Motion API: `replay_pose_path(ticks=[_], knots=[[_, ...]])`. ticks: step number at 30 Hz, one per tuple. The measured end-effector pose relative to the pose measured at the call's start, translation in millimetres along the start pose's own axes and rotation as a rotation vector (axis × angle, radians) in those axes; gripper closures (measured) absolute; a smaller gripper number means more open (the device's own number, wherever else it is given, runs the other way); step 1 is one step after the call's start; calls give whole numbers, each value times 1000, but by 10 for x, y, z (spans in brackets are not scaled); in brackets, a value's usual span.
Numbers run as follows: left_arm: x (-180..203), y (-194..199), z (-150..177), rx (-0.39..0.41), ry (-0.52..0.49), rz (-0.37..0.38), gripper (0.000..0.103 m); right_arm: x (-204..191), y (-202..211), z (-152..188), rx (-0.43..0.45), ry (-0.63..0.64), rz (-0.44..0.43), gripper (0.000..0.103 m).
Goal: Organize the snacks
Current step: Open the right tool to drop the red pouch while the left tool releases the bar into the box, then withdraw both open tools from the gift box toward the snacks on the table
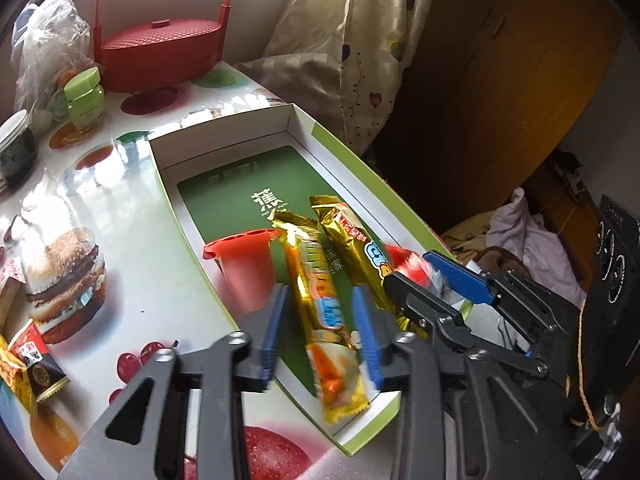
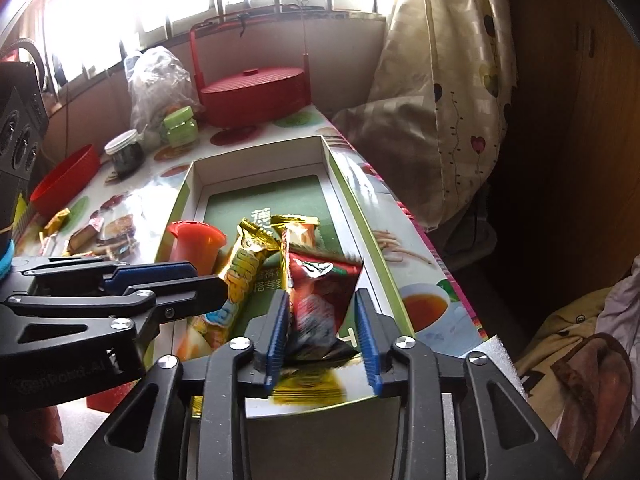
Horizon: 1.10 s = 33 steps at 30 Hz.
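A shallow green-bottomed box [image 1: 224, 152] lies on the table; it also shows in the right wrist view [image 2: 332, 184]. Inside lie a red cup [image 1: 244, 268], two gold snack bars [image 1: 316, 300] [image 1: 352, 240] and a red snack packet [image 2: 320, 292]. My left gripper [image 1: 322, 332] is open, its blue fingers either side of one gold bar without pressing it. My right gripper [image 2: 322, 328] is open around the red packet, which seems loose between the fingers. The right gripper [image 1: 436, 280] also shows in the left wrist view over the box's right side.
A red lidded basket [image 1: 160, 52], a green jar [image 1: 84, 96], a dark jar [image 2: 124, 154], a plastic bag [image 1: 48, 40] and a red bowl [image 2: 64, 180] stand at the table's far end. Loose wrapped snacks [image 1: 36, 364] lie left of the box. A curtain [image 1: 360, 40] hangs right.
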State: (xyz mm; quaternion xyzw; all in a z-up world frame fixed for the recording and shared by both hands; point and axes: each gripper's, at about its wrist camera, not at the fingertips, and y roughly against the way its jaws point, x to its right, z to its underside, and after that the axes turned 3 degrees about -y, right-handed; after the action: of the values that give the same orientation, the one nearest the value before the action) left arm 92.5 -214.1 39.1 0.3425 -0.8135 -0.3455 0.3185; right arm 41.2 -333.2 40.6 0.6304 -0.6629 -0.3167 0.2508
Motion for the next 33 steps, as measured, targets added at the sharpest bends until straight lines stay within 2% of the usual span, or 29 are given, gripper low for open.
replay_pose_path(ticks=[4, 15, 24, 33], knots=[[-5, 61, 18, 7, 3, -6, 60, -9, 34, 3, 3, 4, 12, 61], [28, 427, 96, 72, -22, -37, 59, -29, 195, -16, 29, -16, 15, 59], [-23, 761, 207, 132, -29, -103, 59, -200, 370, -42, 55, -22, -31, 58], [-305, 1079, 354, 184, 15, -157, 59, -463, 432, -91, 68, -12, -98, 57]])
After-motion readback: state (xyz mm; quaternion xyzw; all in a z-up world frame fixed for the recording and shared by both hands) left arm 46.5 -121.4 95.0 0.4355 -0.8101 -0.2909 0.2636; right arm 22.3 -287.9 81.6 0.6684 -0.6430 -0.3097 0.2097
